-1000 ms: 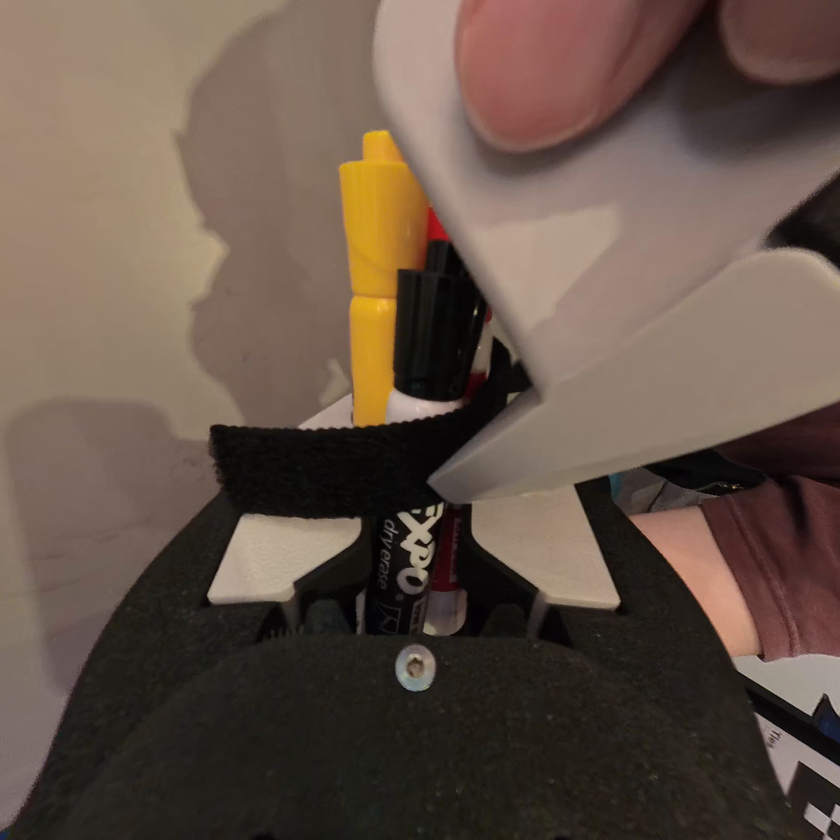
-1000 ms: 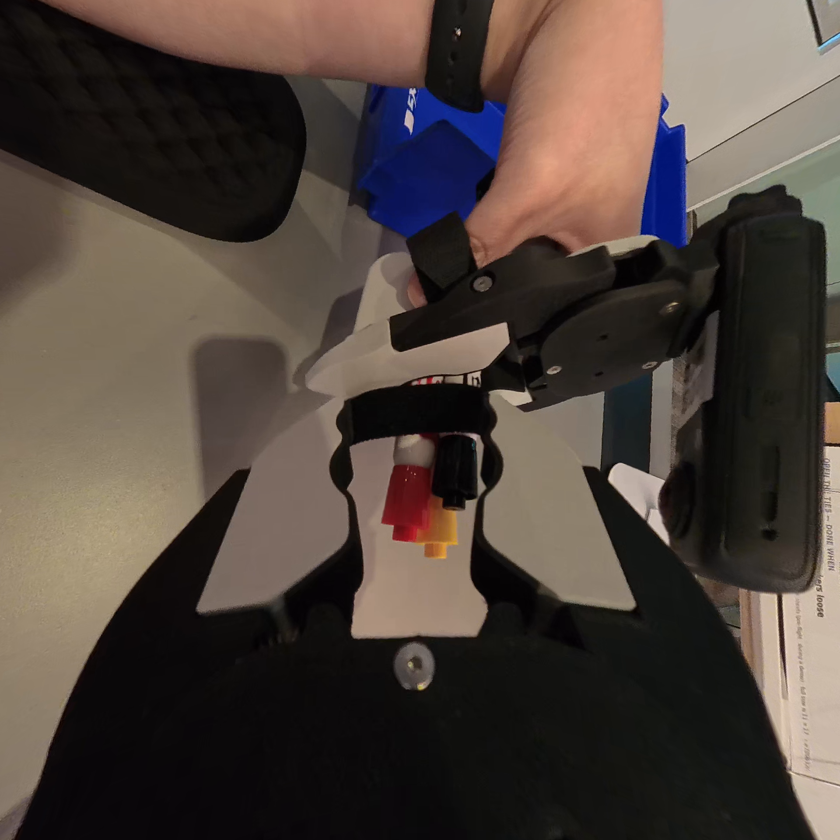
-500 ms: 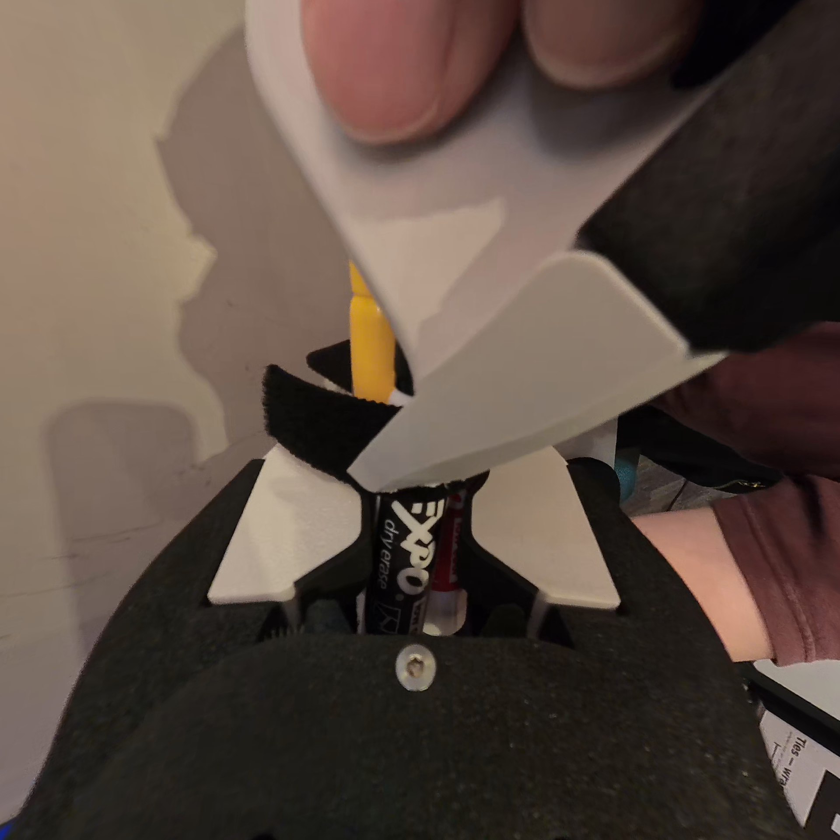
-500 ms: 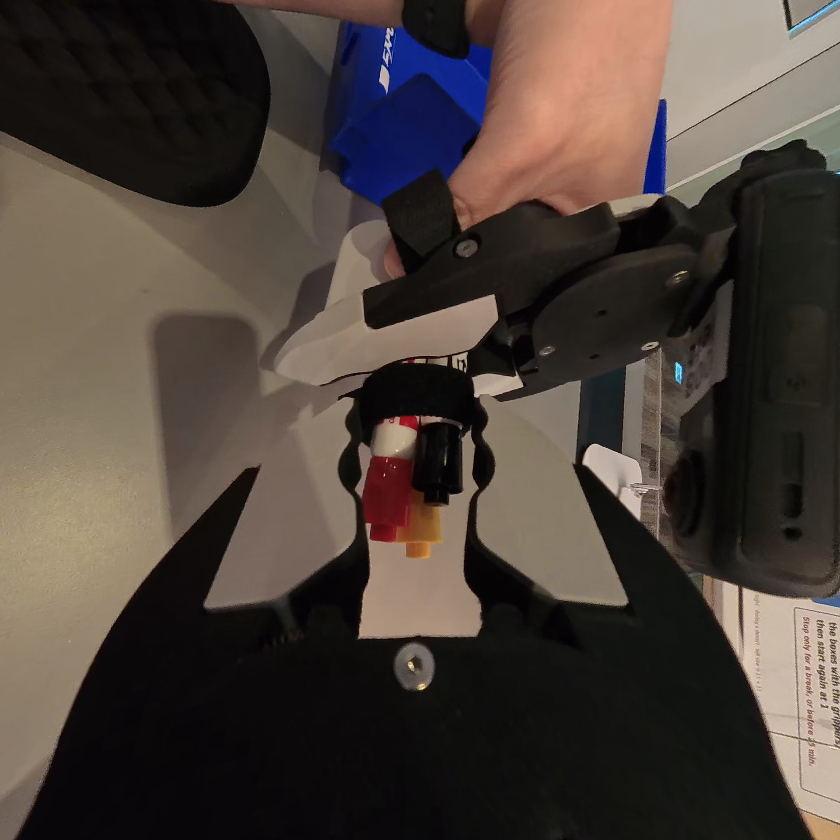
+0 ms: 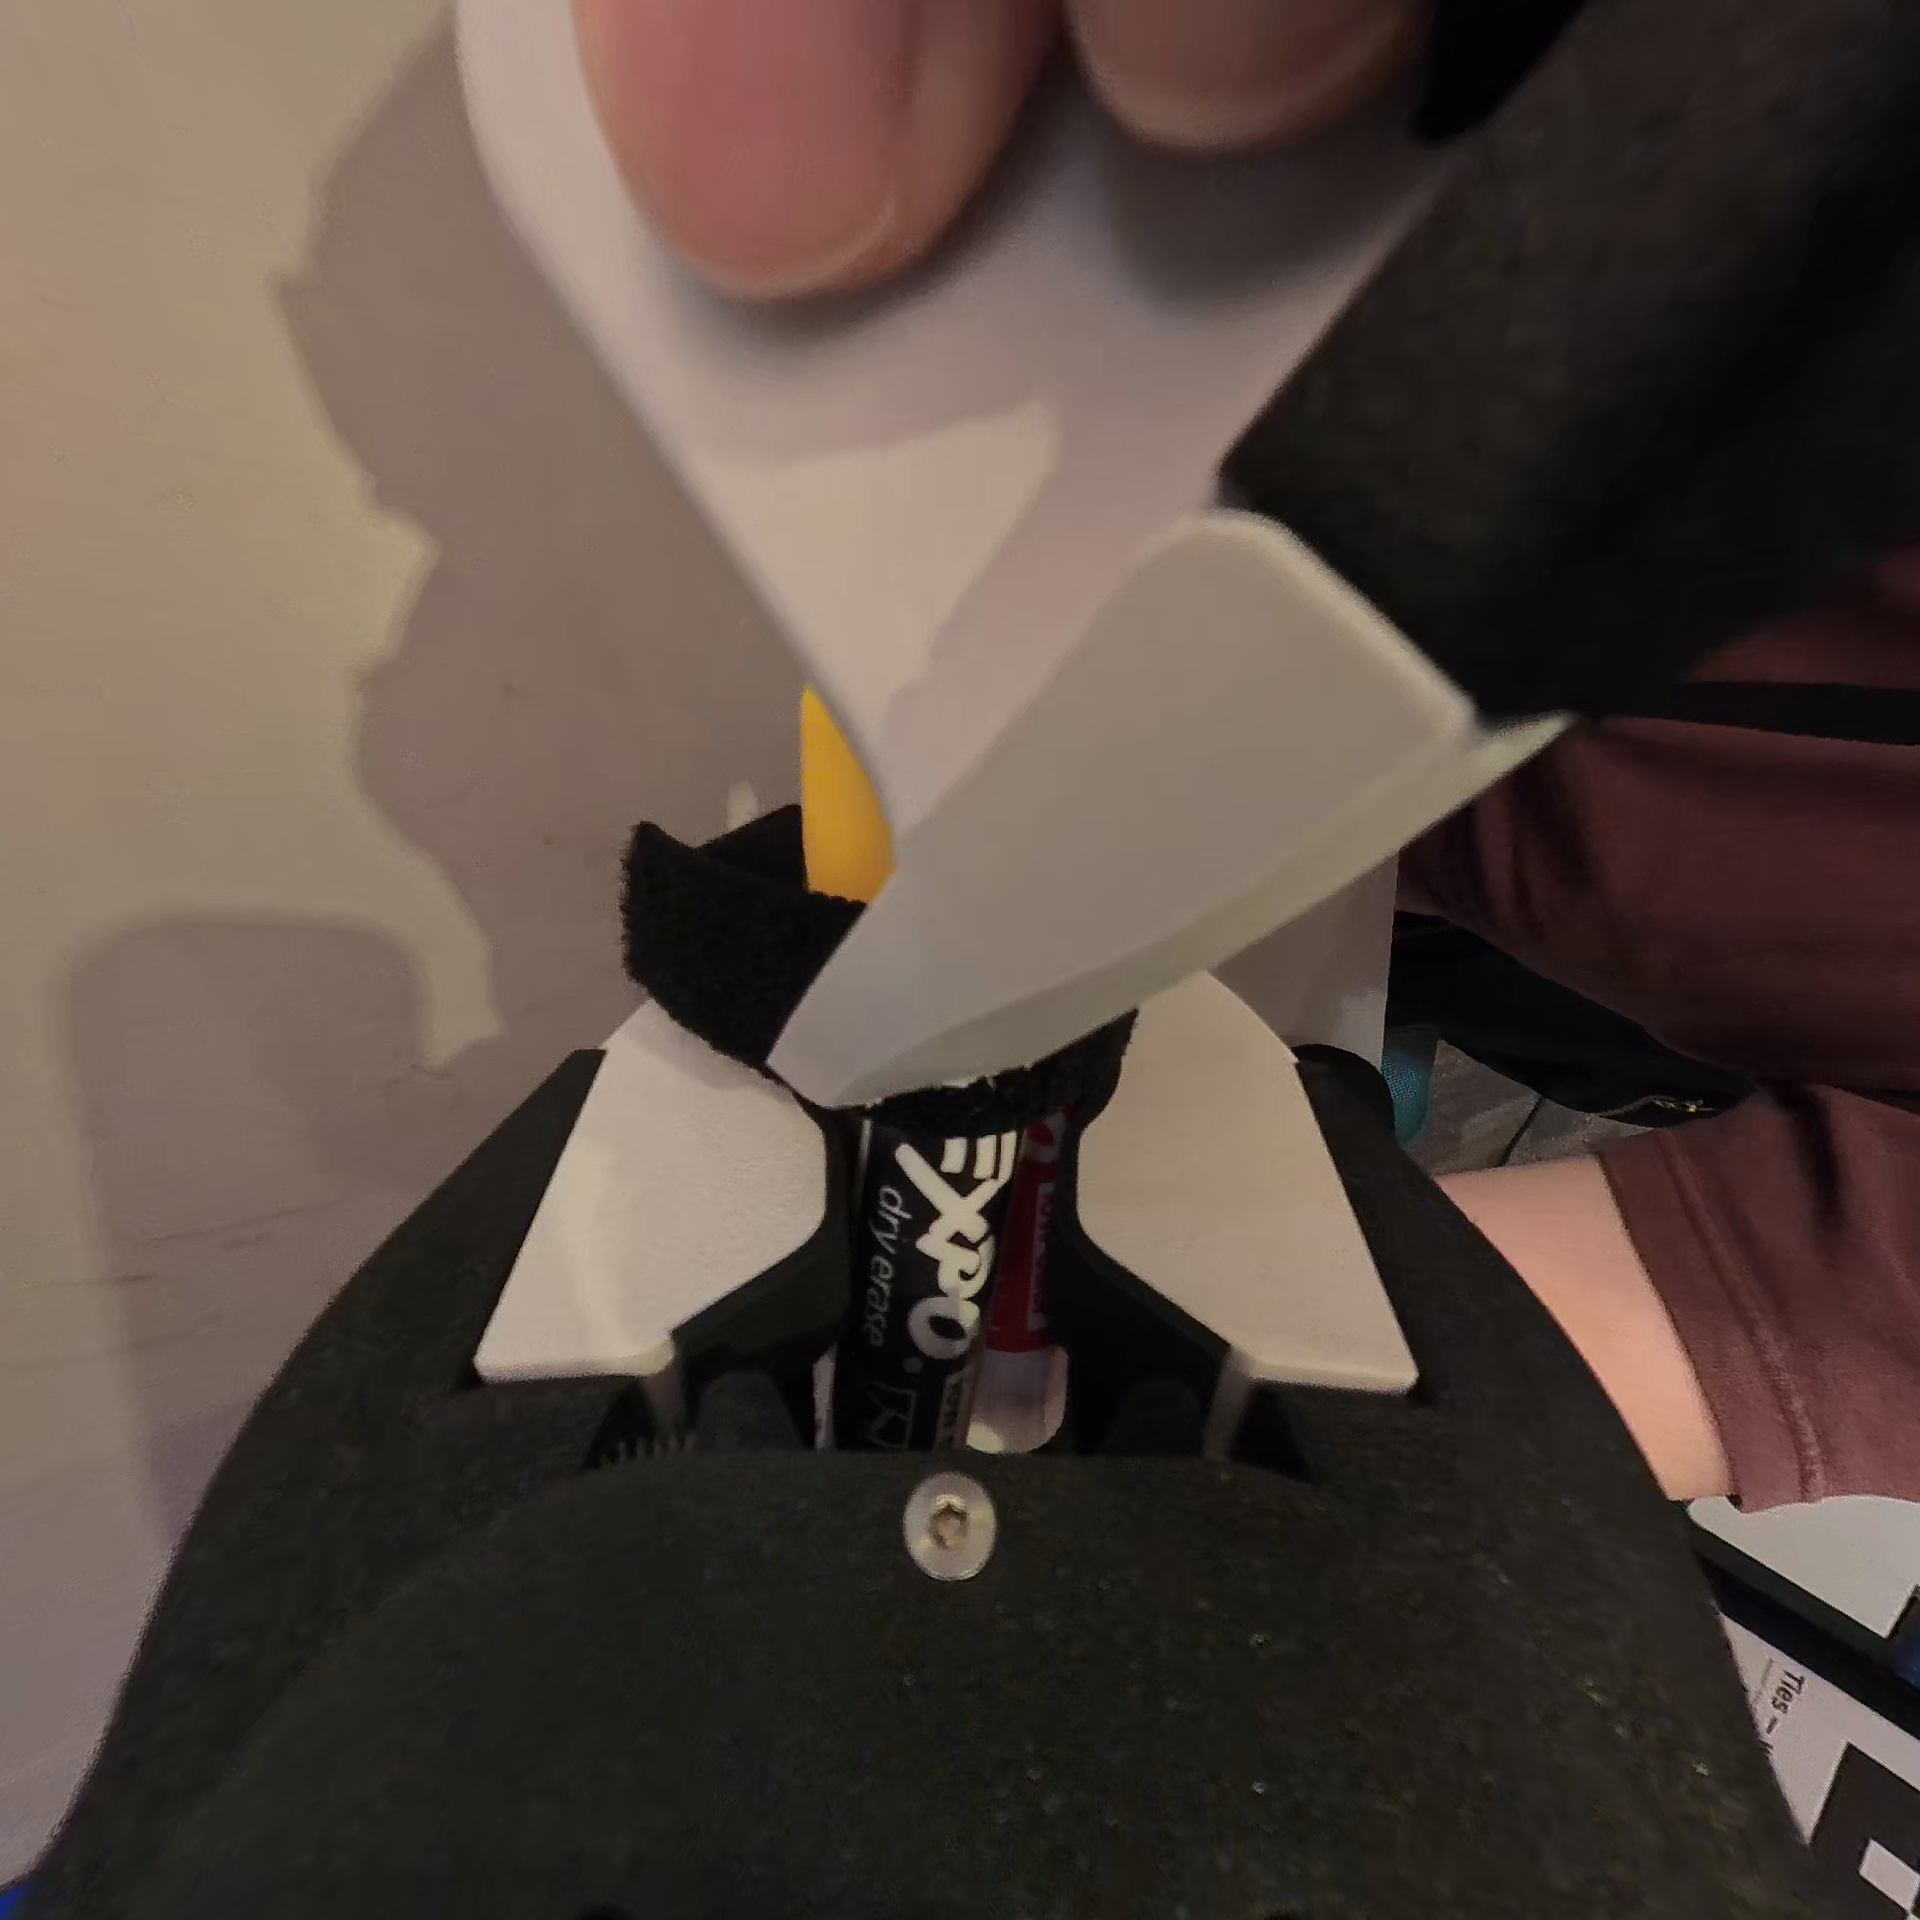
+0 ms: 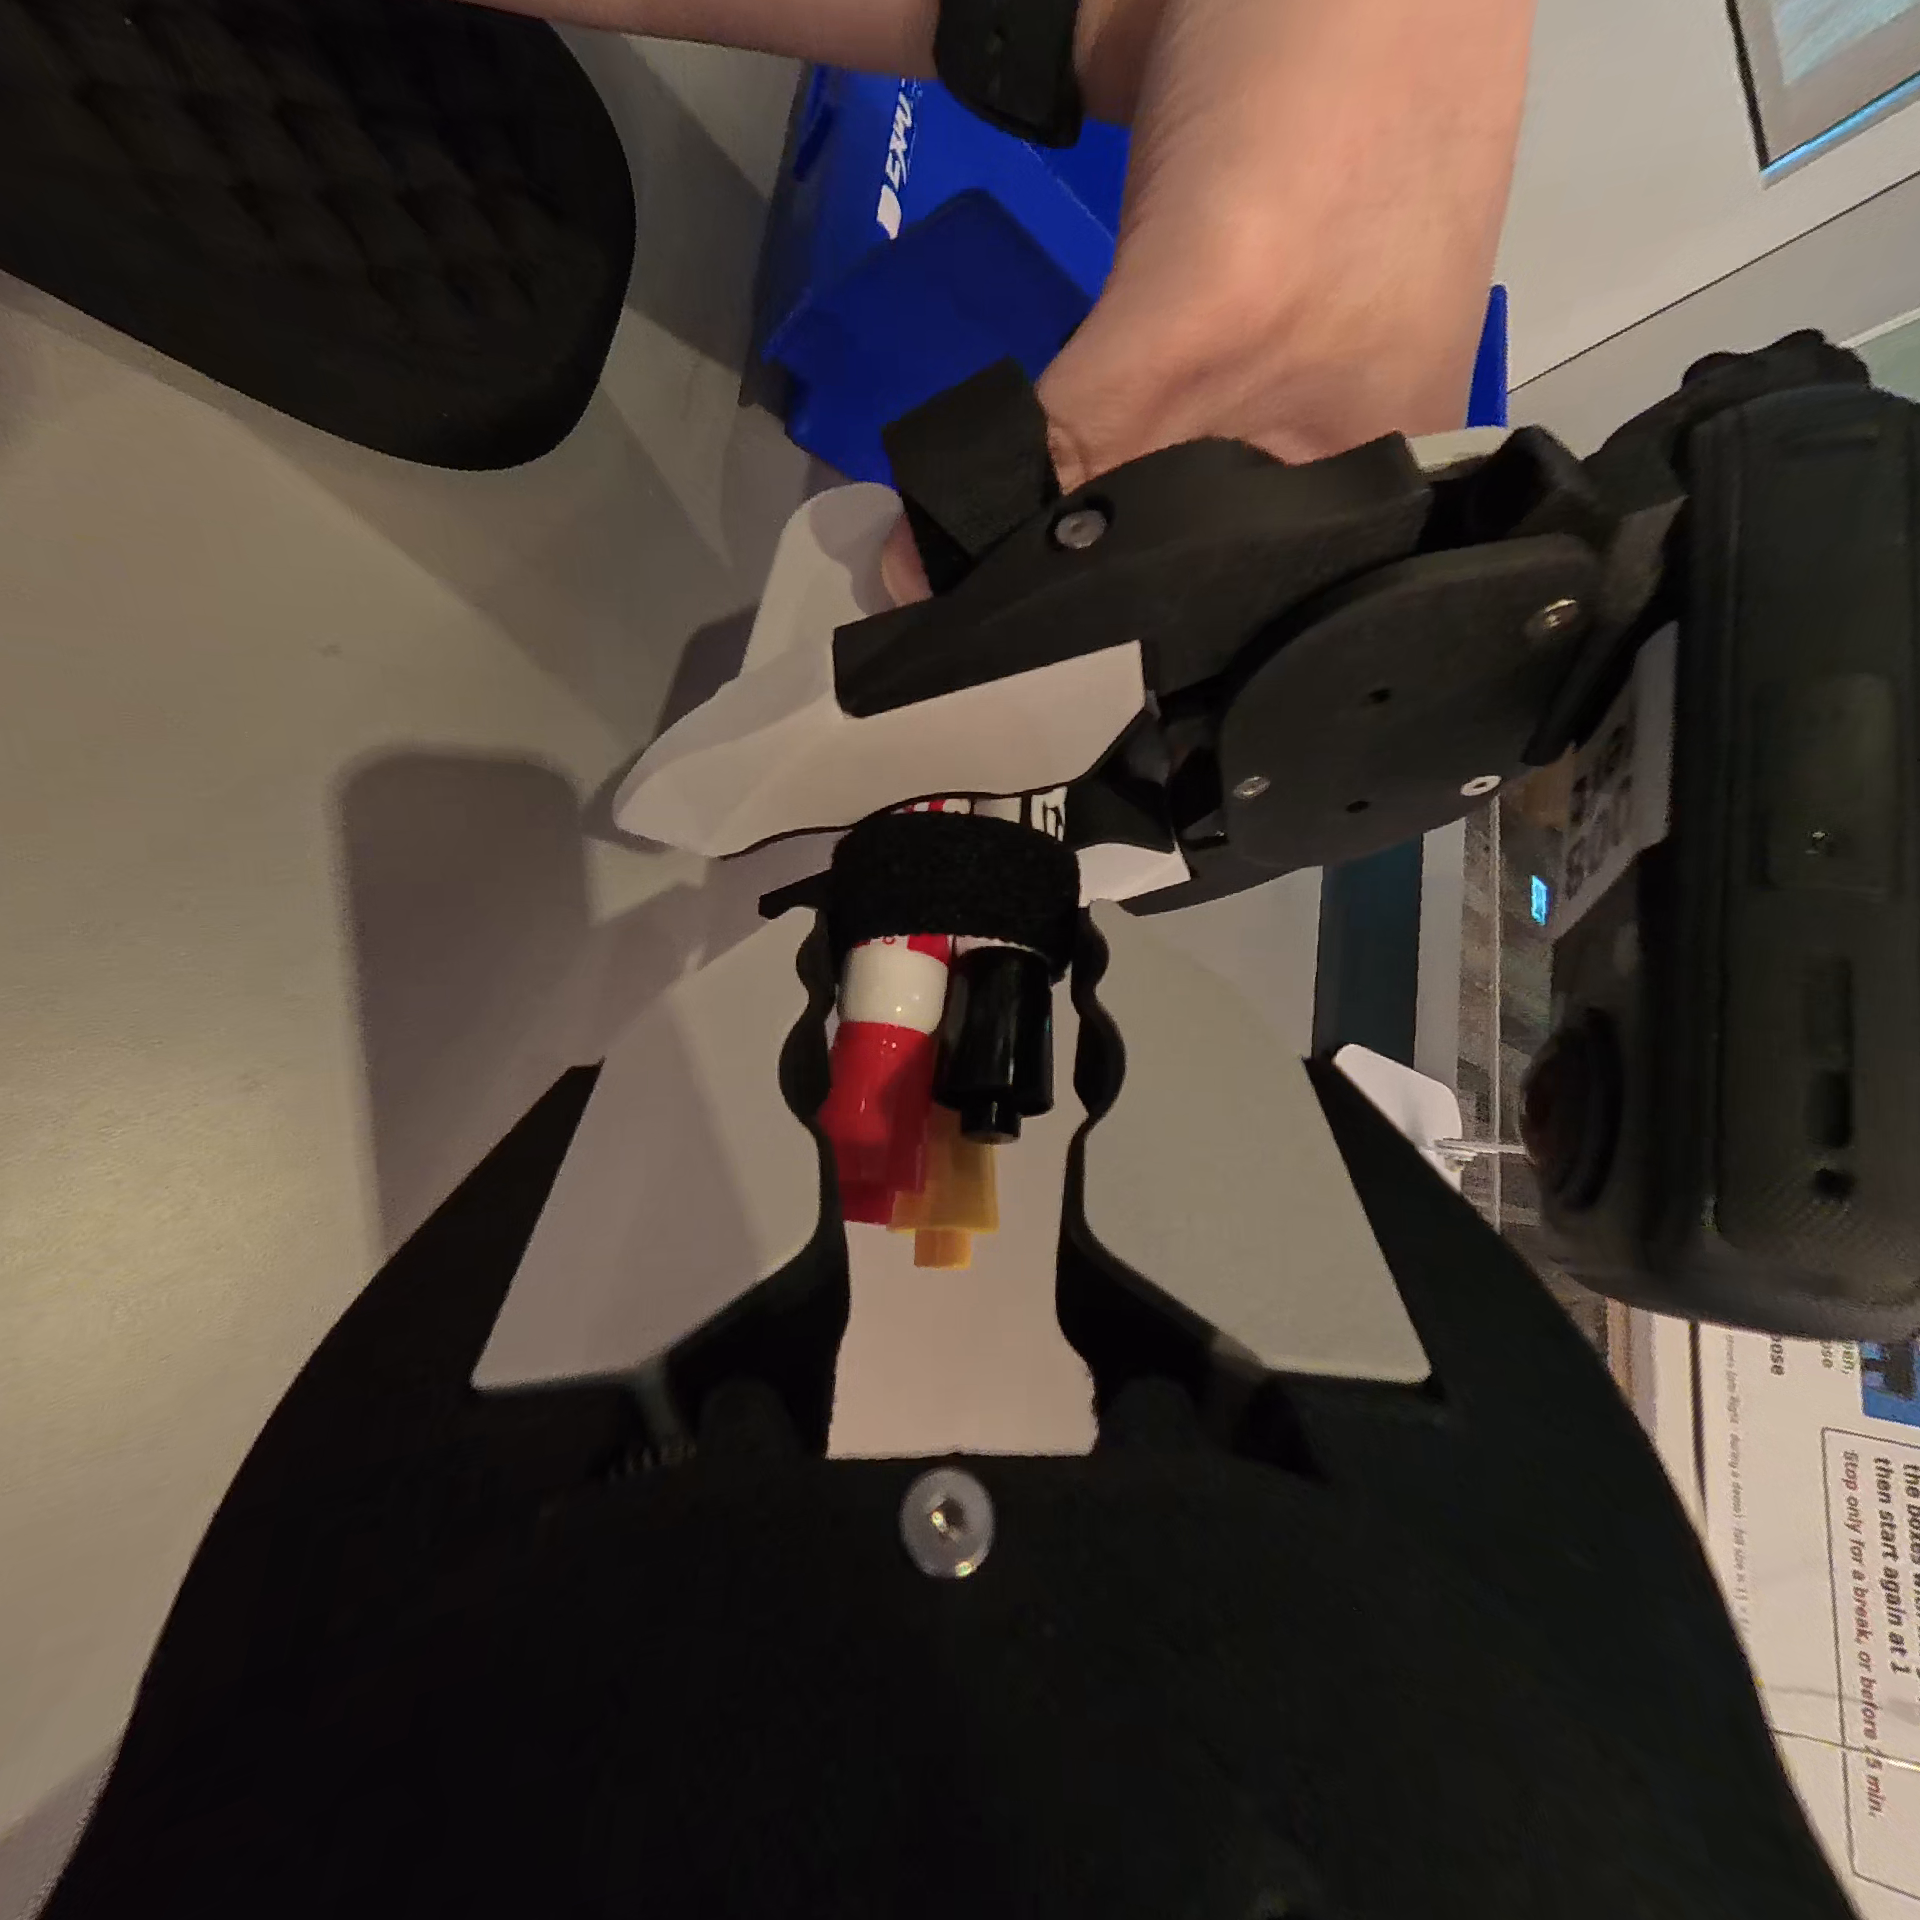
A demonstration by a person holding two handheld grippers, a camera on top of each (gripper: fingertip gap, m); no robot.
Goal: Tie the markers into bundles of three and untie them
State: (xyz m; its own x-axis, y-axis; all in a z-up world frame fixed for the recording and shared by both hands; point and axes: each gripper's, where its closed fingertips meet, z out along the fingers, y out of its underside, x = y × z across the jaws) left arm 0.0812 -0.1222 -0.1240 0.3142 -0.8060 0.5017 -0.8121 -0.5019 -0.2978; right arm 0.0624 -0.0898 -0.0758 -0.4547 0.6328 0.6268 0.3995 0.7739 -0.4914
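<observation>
- Pale desk (image 6: 260,987) lies behind both grippers, which meet above it.
- Left gripper (image 5: 951,1132): jaws closed on the markers (image 5: 914,1278), steadying them for wrapping.
- Right gripper (image 6: 951,997): jaws nearly closed around the strap (image 6: 951,878) at their tips, likely pressing it fast; the caps point back between them.
- Strap circles all three markers, its loose end (image 5: 717,935) sticking out.
- Farther off sits a blue bin (image 6: 935,270).
</observation>
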